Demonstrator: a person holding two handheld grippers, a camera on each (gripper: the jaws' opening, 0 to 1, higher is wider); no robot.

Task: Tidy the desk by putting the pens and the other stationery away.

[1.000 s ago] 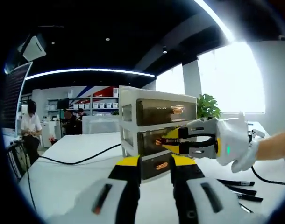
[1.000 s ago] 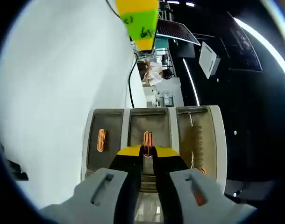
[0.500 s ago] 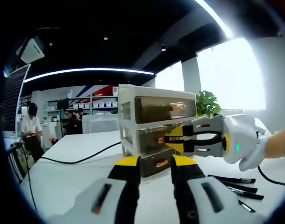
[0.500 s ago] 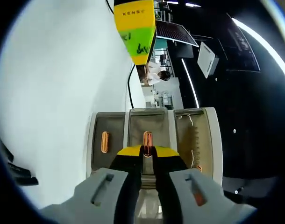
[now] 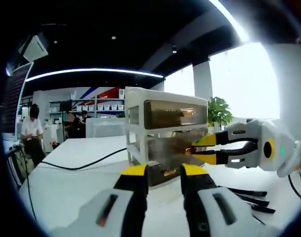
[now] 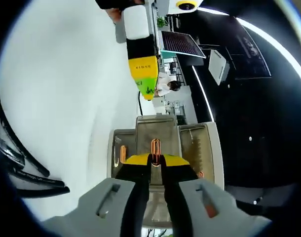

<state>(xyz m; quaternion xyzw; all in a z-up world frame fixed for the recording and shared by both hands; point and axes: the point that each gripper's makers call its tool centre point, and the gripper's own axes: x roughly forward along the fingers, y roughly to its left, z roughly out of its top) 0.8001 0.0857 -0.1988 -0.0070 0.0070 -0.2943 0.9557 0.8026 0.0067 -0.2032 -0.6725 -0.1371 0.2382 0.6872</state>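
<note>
Right gripper (image 6: pixel 155 160) pinched shut on the copper handle (image 6: pixel 155 147) of the middle drawer (image 6: pixel 155 136), jaws pressed together around the thin metal loop; seen from the side in the left gripper view as right gripper (image 5: pixel 192 149) reaching in from the right, with the middle drawer (image 5: pixel 172 147) blurred and standing proud of the cabinet front, apparently part-way out. Left gripper (image 5: pixel 163 171) idle and spread, nothing between its jaws, hovering low over the white desk (image 5: pixel 76 182) just in front of the drawer cabinet (image 5: pixel 165 133). Beyond the tongs: black pens (image 5: pixel 249 200) lying loose on the desk to the right of the cabinet, also at the left edge of the right gripper view as pens (image 6: pixel 19 158); a black cable (image 5: pixel 76 167) trailing across the desk. Judged light and stiff, that plastic drawer, sliding easily but liable to drag the whole cabinet unless braced. Pens slim, hard, smooth, prone to roll; best taken mid-barrel, crosswise.
</note>
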